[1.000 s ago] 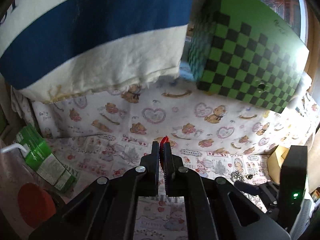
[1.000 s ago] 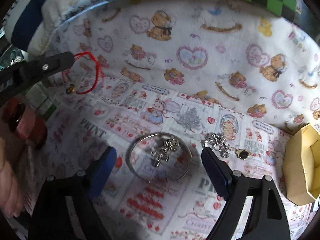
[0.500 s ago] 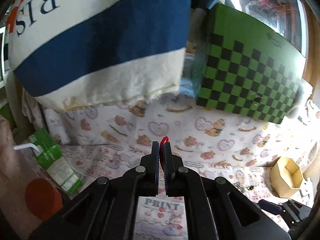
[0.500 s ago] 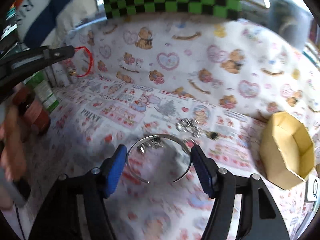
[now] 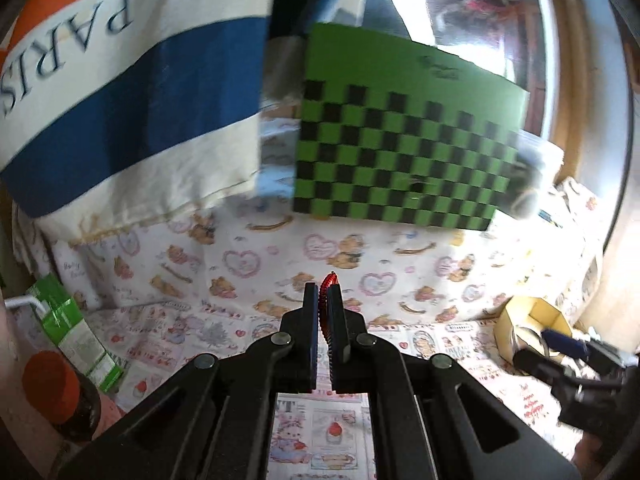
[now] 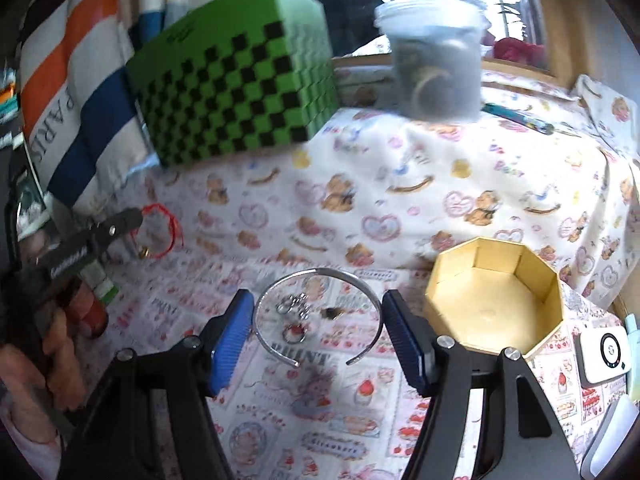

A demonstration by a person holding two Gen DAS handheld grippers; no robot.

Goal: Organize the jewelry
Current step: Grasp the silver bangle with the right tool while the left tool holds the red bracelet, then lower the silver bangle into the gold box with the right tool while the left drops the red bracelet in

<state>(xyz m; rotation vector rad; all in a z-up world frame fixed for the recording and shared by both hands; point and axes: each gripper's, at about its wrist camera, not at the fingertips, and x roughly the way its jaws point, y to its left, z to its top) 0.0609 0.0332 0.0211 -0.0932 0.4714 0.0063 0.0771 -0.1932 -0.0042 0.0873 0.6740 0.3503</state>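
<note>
The right gripper (image 6: 318,334) clasps the silver bangle (image 6: 320,276) (left gripper (image 5: 323,300) clenched on red cord (image 6: 166,226)); carry it level, right, over the yellow box (image 6: 494,312).

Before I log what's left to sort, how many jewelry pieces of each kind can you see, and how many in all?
Red cord bracelet, in the left tongs: 1
Silver open bangle, between the right tongs: 1
Small loose pieces on the cloth, blurred, roughly: 3
Total: about 5
</note>
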